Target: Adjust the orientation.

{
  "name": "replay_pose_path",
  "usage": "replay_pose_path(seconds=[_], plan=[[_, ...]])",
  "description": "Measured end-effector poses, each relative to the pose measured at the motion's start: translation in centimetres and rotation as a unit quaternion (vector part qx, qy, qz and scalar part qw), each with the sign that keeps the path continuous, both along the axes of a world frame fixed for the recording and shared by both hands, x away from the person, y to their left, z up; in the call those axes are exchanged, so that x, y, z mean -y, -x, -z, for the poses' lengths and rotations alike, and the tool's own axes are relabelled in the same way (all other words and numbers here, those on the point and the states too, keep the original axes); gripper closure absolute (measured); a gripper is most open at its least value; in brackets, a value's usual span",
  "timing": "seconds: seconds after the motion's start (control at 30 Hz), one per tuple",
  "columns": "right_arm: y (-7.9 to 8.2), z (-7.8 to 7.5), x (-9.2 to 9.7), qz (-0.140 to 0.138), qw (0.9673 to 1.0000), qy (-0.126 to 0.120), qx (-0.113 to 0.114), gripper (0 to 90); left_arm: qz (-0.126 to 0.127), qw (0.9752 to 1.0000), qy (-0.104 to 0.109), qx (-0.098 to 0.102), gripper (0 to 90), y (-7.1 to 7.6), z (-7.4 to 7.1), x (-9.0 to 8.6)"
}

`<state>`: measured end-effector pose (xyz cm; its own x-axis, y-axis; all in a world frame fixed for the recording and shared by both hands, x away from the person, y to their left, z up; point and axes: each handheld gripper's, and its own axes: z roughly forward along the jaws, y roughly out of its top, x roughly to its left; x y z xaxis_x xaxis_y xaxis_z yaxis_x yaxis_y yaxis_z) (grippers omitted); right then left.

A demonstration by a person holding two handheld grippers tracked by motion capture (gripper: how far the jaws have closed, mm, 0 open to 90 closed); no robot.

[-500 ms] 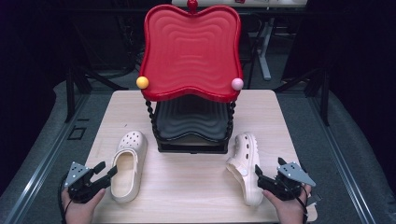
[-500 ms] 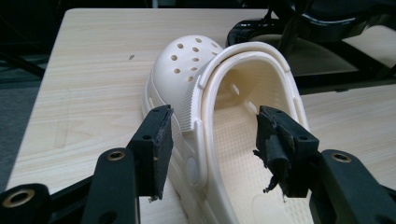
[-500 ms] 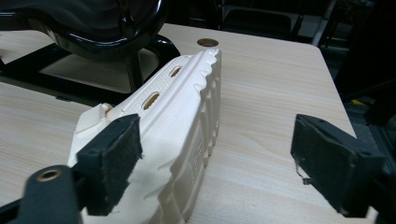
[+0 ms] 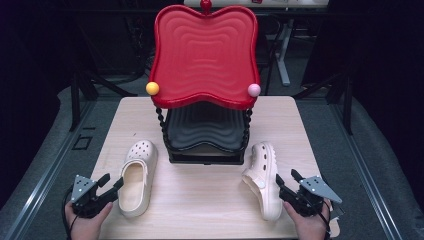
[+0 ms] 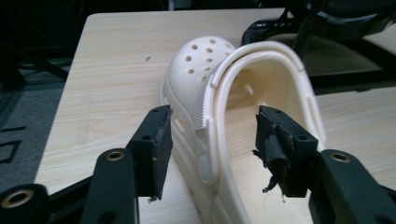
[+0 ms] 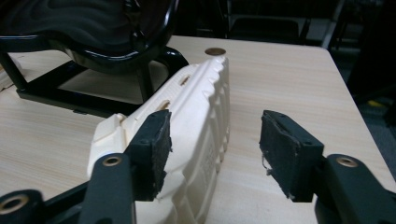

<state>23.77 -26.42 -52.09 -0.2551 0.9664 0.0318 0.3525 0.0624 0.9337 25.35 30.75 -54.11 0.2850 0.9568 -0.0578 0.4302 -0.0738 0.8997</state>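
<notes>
A cream clog (image 4: pixel 135 182) stands upright on the table's left side. My left gripper (image 4: pixel 113 183) reaches its heel end. In the left gripper view this clog (image 5: pixel 205 70) has its side wall and strap between the open jaws of my left gripper (image 5: pixel 212 144), one pad outside and one over the opening, with neither pressing. A second cream clog (image 4: pixel 263 175) lies on its side at the right. My right gripper (image 4: pixel 286 180) is at its heel end. In the right gripper view my right gripper (image 6: pixel 215 149) stands open around that clog's sole edge (image 6: pixel 205 112), with a gap at the right pad.
A two-tier stand sits mid-table, with a red wavy top tray (image 4: pixel 205 55) over a black lower tray (image 4: pixel 205 132). Yellow (image 4: pixel 152 88) and pink (image 4: pixel 254 90) balls cap its front posts. Bare wood (image 4: pixel 200 200) lies between the clogs. Table edges are close behind both hands.
</notes>
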Motion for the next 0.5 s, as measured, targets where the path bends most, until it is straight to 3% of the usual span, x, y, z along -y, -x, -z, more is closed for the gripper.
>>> replay_pose_path(seconds=[0.13,0.27,0.5], plan=[[-0.2,0.3,0.6,0.004,0.9997,-0.020,-0.011,47.5,0.003,1.0000,-0.007,-0.006,51.4,-0.2,0.1,0.3],[-0.1,0.3,0.8,0.008,0.9997,-0.019,-0.010,49.9,0.007,0.9999,-0.007,-0.006,53.3,-0.6,0.1,0.7],[-0.1,0.1,0.9,0.017,0.9995,-0.025,0.002,53.6,0.000,0.9991,-0.040,-0.012,56.4,-2.4,-0.1,1.7]])
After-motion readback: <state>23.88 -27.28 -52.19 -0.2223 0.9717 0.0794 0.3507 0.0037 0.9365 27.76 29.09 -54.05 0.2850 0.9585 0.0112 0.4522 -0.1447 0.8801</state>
